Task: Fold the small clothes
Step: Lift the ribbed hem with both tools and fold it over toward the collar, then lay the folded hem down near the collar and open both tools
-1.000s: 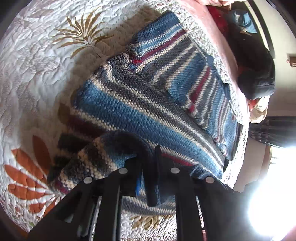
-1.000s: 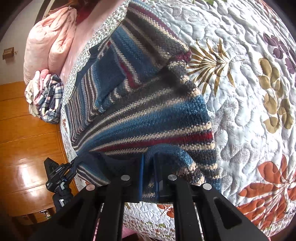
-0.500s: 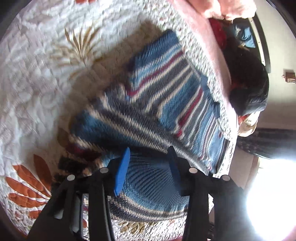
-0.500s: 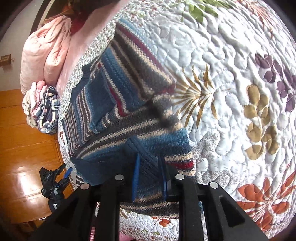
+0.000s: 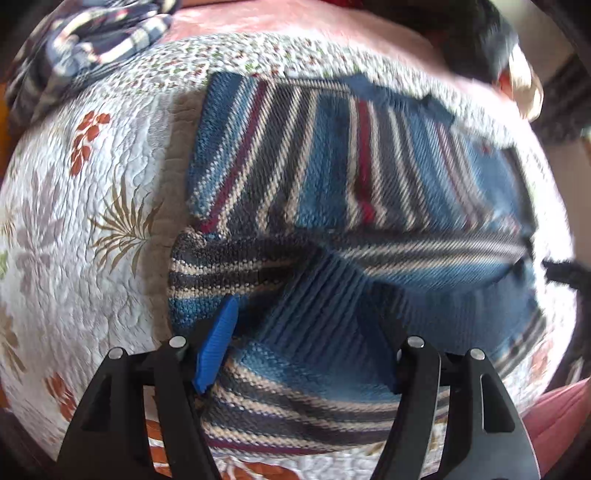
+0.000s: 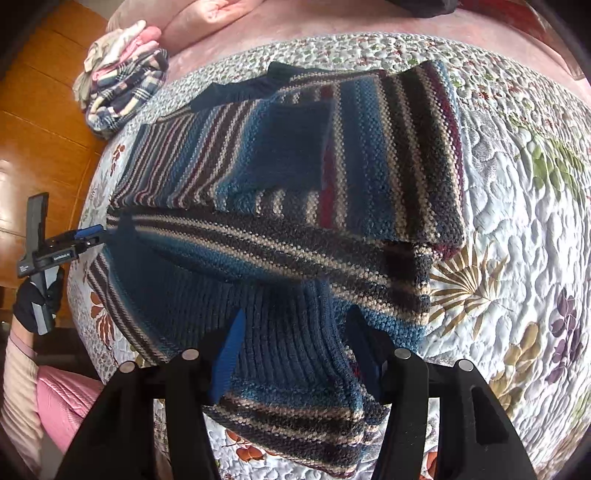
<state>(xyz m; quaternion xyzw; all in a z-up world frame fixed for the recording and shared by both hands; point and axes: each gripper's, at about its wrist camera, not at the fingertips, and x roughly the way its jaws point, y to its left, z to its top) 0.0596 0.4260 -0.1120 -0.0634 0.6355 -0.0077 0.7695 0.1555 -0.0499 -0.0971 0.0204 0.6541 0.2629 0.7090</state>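
A striped knit sweater [image 5: 332, 177] in blue, navy, cream and maroon lies folded on the quilted bedspread [image 5: 74, 221]. A sleeve crosses its middle, and the ribbed blue hem part [image 6: 280, 325] lies turned up over the near end. My left gripper [image 5: 301, 350] hovers open just above the near edge, with nothing between its fingers. My right gripper [image 6: 295, 350] is open too, over the ribbed part from the other side and holding nothing. A gloved hand [image 6: 37, 299] holds the left gripper at the sweater's far corner in the right wrist view.
A pile of plaid and pale clothes [image 6: 122, 88] sits at the bed's corner, also visible as plaid cloth [image 5: 85, 37]. A pink blanket [image 6: 258, 22] lies behind the quilt. Dark garments [image 5: 472, 33] lie at the back. A wooden floor [image 6: 44, 129] lies beyond the bed's edge.
Both grippers were shut on the sweater's edge a second ago. They have opened, let it drop onto the body, and drawn back.
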